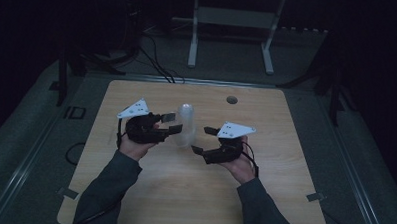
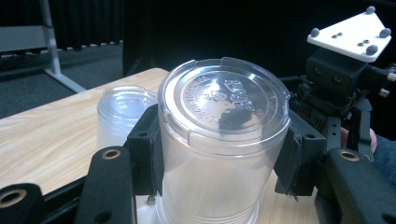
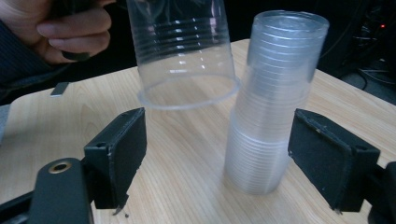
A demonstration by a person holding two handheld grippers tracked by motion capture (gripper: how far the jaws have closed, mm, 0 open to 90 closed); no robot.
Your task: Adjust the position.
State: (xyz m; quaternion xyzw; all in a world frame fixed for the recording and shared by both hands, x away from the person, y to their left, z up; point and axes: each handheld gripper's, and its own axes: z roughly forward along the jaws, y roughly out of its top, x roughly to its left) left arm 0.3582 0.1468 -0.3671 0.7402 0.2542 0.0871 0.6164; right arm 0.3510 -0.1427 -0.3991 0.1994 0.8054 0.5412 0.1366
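The left gripper [image 1: 168,123] has its jaws clamped on one upside-down clear cup [image 2: 219,140], lifted just beside the stack of cups [image 3: 273,107] on the worktop [image 1: 263,194]. The right gripper [image 1: 201,139] jaws stand apart, near the stack.

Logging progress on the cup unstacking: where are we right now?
Done: one clear cup is off the stack, held upside down above the table. In hand: the left gripper is shut on that cup; the right gripper is open, with the stack between its jaws. Left: setting the cup down and separating the others.
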